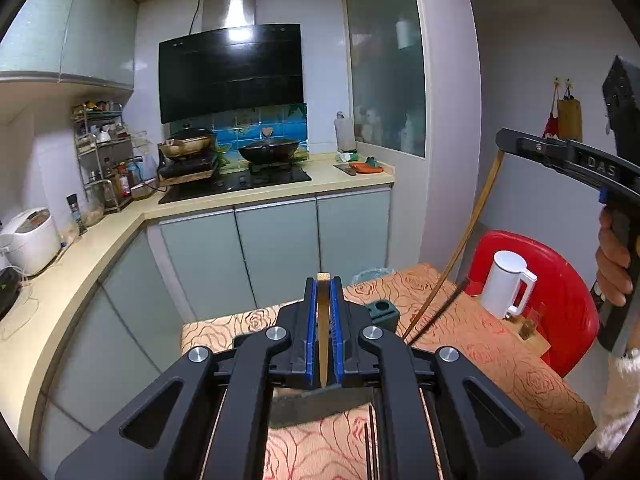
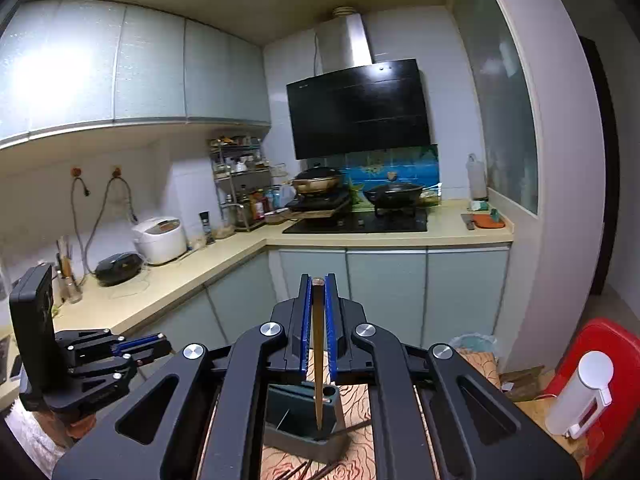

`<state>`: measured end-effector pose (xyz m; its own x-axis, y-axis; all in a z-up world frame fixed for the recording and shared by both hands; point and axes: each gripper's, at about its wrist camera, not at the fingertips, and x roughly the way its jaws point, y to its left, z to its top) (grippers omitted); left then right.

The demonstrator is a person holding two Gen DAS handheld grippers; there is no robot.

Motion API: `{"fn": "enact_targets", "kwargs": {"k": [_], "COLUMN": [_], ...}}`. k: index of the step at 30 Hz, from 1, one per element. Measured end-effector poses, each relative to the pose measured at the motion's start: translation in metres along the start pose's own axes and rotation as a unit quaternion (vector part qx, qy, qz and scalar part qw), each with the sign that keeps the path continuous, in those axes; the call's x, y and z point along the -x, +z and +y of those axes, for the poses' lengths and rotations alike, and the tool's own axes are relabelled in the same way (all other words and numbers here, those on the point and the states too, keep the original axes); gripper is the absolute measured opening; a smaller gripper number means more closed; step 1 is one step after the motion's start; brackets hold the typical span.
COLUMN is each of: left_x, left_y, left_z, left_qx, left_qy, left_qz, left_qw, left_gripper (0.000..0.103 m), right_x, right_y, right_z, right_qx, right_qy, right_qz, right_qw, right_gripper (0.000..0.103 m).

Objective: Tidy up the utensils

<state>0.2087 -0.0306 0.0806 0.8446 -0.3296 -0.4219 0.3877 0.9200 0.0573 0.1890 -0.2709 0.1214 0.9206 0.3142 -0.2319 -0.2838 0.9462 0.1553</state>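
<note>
While both were raised above the rose-patterned tablecloth (image 1: 480, 344), the left gripper (image 1: 324, 280) was clamped tight on a brown wooden chopstick (image 1: 323, 344). The right gripper (image 2: 318, 280) pinched another brown wooden chopstick (image 2: 319, 368) above the dark grey plastic utensil holder (image 2: 304, 436).

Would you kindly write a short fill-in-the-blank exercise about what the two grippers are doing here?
1. Each gripper is shut on a single ____.
2. The right gripper holds its chopstick above the grey ____.
3. The white kettle stands in front of a ____ chair.
4. The left gripper has ____ pads.

Missing words: chopstick; holder; red; blue
</note>
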Motion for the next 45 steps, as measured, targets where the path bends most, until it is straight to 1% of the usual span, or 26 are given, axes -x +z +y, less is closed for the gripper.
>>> {"fn": "enact_targets", "kwargs": {"k": [4,8,12,17,22,24,26,27,29,30,31,32,34,35,37,40,45], "left_x": [-0.018,-0.035,-0.051,-0.066,-0.076,-0.076,-0.074,-0.071,-0.065,-0.062,-0.059,-0.057,-0.049,-0.046,-0.037,-0.025,-0.005], "left_y": [0.004,-0.001,-0.008,-0.012,-0.020,-0.022,-0.023,-0.024,-0.023,-0.023,-0.022,-0.022,-0.021,-0.021,-0.022,-0.026,-0.043], "left_z": [0.008,0.012,0.009,0.007,0.010,0.011,0.013,0.014,0.014,0.015,0.017,0.018,0.022,0.024,0.026,0.027,0.025], "left_qx": [0.003,-0.006,-0.019,-0.030,-0.019,-0.018,-0.015,-0.014,-0.013,-0.013,-0.012,-0.010,-0.005,-0.002,0.002,0.004,0.011], "left_qy": [-0.021,-0.040,-0.042,-0.039,-0.031,-0.028,-0.022,-0.021,-0.015,-0.011,-0.006,-0.001,0.011,0.015,0.022,0.028,0.040], "left_qz": [0.000,0.010,0.024,0.037,0.051,0.054,0.053,0.051,0.046,0.042,0.040,0.037,0.030,0.028,0.023,0.019,0.021], "left_qw": [0.9998,0.9991,0.9986,0.9981,0.9980,0.9980,0.9982,0.9984,0.9988,0.9990,0.9991,0.9993,0.9995,0.9995,0.9995,0.9994,0.9989], "left_gripper": [0.007,0.007,0.007,0.007,0.008,0.015,0.034,0.039,0.054,0.057,0.065,0.072,0.078,0.081,0.083,0.086,0.087], "right_x": [-0.013,-0.022,-0.033,-0.052,-0.066,-0.069,-0.071,-0.072,-0.072,-0.071,-0.069,-0.068,-0.064,-0.061,-0.054,-0.041,-0.012], "right_y": [-0.004,-0.009,-0.018,-0.038,-0.053,-0.057,-0.060,-0.060,-0.059,-0.058,-0.057,-0.056,-0.054,-0.053,-0.051,-0.049,-0.048], "right_z": [0.007,0.017,0.023,0.025,0.028,0.029,0.031,0.031,0.031,0.030,0.028,0.027,0.027,0.026,0.025,0.023,0.025], "right_qx": [-0.005,0.004,0.003,-0.006,0.001,0.000,0.002,0.003,0.003,0.000,-0.003,-0.008,-0.012,-0.013,-0.011,-0.006,0.006], "right_qy": [-0.014,-0.026,-0.030,-0.032,-0.026,-0.021,-0.014,-0.013,-0.010,-0.011,-0.011,-0.010,-0.010,-0.010,-0.013,-0.016,-0.025], "right_qz": [0.011,0.021,0.033,0.065,0.085,0.089,0.095,0.096,0.095,0.092,0.089,0.086,0.081,0.077,0.069,0.058,0.041], "right_qw": [1.000,0.999,0.999,0.997,0.996,0.996,0.995,0.995,0.995,0.996,0.996,0.996,0.997,0.997,0.997,0.998,0.999], "right_gripper": [0.007,0.007,0.007,0.007,0.007,0.007,0.008,0.010,0.019,0.029,0.038,0.041,0.046,0.047,0.049,0.050,0.050]}}
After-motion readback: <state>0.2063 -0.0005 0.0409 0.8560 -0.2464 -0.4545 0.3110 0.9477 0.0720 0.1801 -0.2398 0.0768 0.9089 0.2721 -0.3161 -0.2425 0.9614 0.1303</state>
